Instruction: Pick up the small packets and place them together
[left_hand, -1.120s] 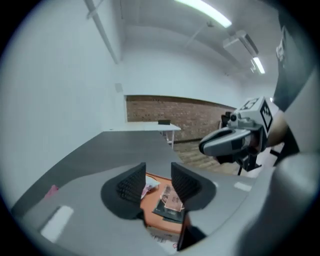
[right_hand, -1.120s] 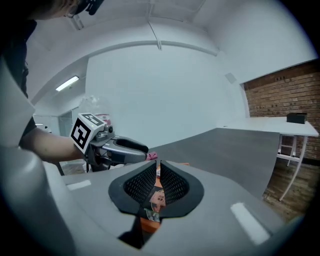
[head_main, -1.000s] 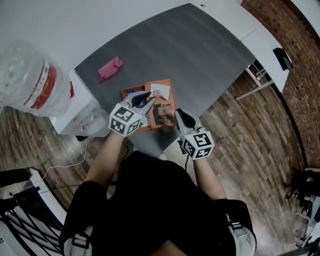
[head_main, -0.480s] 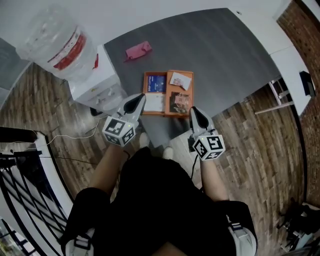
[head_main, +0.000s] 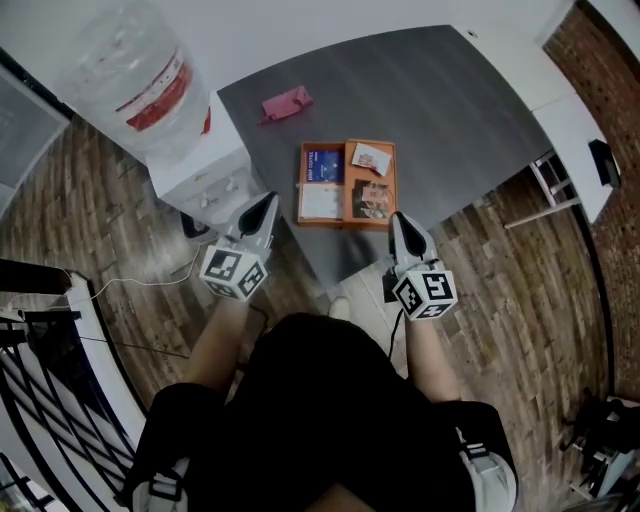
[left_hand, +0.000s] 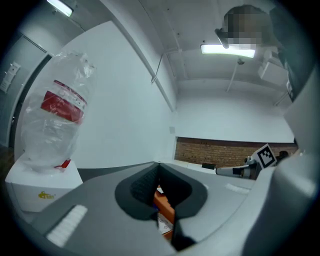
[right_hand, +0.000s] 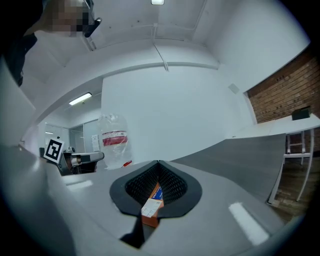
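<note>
Step in hand, as we judge it: the gathering looks done or nearly so, and we stand off to check it.

- **Nearest:** the left hand-held gripper (head_main: 268, 198) and right hand-held gripper (head_main: 399, 219) both hang short of the near edge of the bench (head_main: 450, 100), over the wooden floor (head_main: 520, 290). To do this well we would hold them there, level. We would not sweep across the orange tray (head_main: 346, 227), which sits by that edge and would likely slide at a nudge.
- **In the tray:** four packets lie flat and close together. The white packet (head_main: 321, 202) and brown packet (head_main: 371, 199) are on the near side. The blue packet (head_main: 323, 166) and a small white packet (head_main: 372, 158), slightly askew, are on the far side.
- **If the askew one wants squaring:** we would open the jaws before coming in, approach low from the near side and pinch one edge only. Thin flat packets give little to grip.
- **Farther off:** a pink item (head_main: 286, 103) lies well apart, toward the bench's far left. We cannot tell if it is a packet. If it is, it is the one left to fetch.

Grippers:
- **Left:** the jaws are fully together with nothing between the pads, and they touch nothing. In its own view only a sliver of the tray shows beyond the tips.
- **Right:** the jaws have just been closing and now meet, empty. The tray and a packet show past them, lying on the bench, not in the grip.
</note>
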